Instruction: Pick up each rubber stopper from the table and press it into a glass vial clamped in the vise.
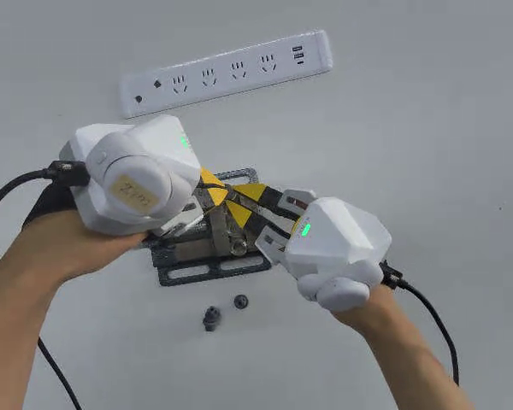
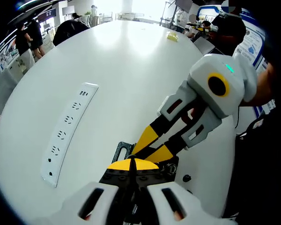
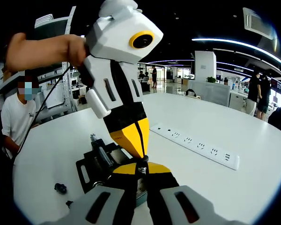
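1. Two rubber stoppers [image 1: 211, 319] lie loose on the table [image 1: 427, 128]. They sit close together, just off the near edge of the vise [image 1: 207, 266], on the person's side of both grippers and apart from their jaws.
2. The left gripper [image 1: 221, 190] points in from the left over the vise. In the left gripper view its yellow tips are drawn together, with only a thin seam between them. I cannot tell whether anything is pinched there.
3. The right gripper [image 1: 239, 207] points in from the opposite side, its tips nose to nose with the left gripper's above the middle of the vise. Its jaws stand narrow, and the left gripper view shows a slim dark gap between them. In the right gripper view something small and grey sits at its tips, too small to tell whether it is held.
4. The vise rests flat on the table directly under both sets of tips. What it clamps is covered by the meeting jaws and cannot be told.
5. A white power strip [image 1: 227, 73] lies on the table beyond the tips, well apart from the vise, on the side away from the person.
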`<state>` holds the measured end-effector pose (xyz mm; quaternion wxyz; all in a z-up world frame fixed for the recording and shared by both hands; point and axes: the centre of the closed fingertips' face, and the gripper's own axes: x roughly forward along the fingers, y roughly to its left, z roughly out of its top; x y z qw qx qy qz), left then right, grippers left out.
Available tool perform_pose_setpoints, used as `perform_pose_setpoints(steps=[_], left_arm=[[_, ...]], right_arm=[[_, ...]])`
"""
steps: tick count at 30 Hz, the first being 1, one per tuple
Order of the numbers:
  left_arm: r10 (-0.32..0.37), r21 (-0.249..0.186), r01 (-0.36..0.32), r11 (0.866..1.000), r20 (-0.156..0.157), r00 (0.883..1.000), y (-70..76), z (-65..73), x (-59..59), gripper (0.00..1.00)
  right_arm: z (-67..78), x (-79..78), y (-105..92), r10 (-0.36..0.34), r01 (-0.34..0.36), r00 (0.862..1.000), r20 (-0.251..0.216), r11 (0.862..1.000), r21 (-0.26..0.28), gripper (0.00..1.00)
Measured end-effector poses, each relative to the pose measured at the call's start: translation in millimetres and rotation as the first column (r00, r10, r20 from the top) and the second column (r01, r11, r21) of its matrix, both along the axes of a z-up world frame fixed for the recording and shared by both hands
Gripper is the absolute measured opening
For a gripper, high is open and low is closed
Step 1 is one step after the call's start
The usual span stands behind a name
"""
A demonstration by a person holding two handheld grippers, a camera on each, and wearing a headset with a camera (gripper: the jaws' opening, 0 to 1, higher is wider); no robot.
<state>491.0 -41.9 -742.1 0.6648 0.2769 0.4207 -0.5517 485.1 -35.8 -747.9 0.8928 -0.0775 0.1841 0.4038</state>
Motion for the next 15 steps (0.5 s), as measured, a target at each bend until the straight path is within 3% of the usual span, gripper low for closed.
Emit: perform_pose_setpoints(steps=[1,5,11,15], left_arm=[[-0.002,-0.015,0.002,1.0,-0.023,1.0,-3.2,0.8,-4.3,0.0],[-0.019,-0.004,0.019,1.0,-0.003,1.0,-7.7,0.2,-6.9,0.0],[0.016,-0.004,-0.016,1.0,-0.04,0.999,-4.5,-0.1,-6.5,0.0],[0.032,-0.016,-0.033,0.999,-0.053,0.998,-4.1,0.0,-6.2,0.0]], right_arm=[[-0.3,-0.5,0.8,0.003,-0.003,1.0,-0.003,1.0,0.002,0.05],[-0.5,0.3,-0.2,-0.008,0.008,1.0,-0.005,1.0,0.013,0.05],[0.2,0.4,1.2,-0.005,0.005,1.0,0.008,1.0,0.004,0.06],[0.4,0.3,0.0,-0.011,0.01,1.0,0.018,1.0,0.014,0.14]])
